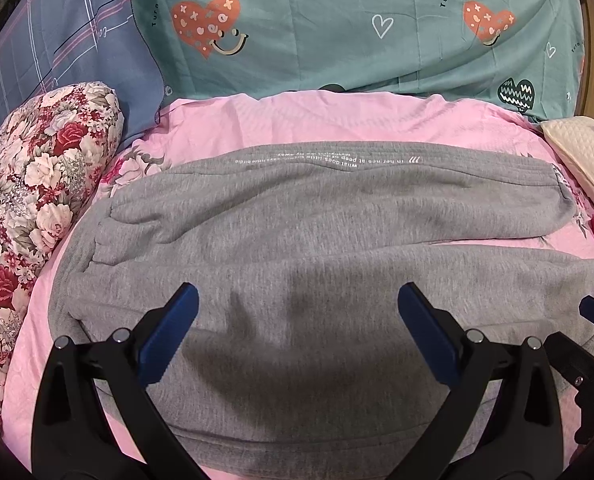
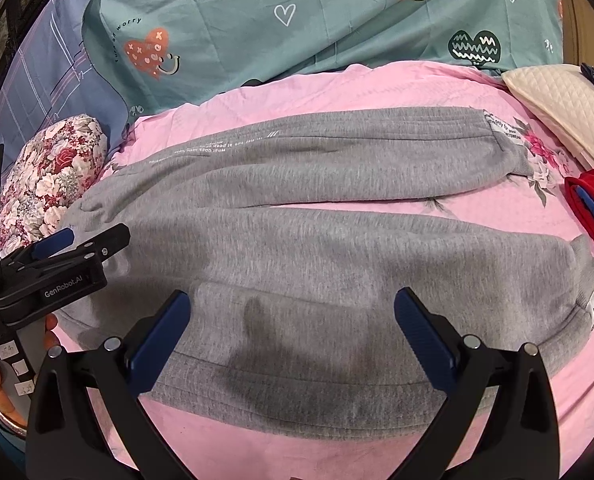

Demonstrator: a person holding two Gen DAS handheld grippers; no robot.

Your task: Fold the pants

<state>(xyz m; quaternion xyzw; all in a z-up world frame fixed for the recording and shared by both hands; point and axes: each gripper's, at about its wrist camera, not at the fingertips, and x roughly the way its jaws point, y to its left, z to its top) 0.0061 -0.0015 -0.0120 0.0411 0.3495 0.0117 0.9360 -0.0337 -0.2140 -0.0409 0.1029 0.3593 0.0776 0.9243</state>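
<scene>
Grey sweatpants (image 1: 297,240) lie flat on pink bedspread (image 1: 317,120) beneath left gripper (image 1: 297,304) and right gripper (image 2: 291,308), both spread wide, gripping nothing.

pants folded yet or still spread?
Spread. The grey pants lie flat on the pink sheet, both legs side by side and apart at the cuffs, neither laid over the other.

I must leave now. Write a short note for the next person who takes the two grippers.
Left gripper: open, empty, above the near leg.
Right gripper: open, empty, above the near leg close to its lower edge.
Grey sweatpants: spread flat on the pink bedsheet, legs side by side, cuffs to the right.
Done: laid out only; no fold visible.
Left: all folds.
</scene>
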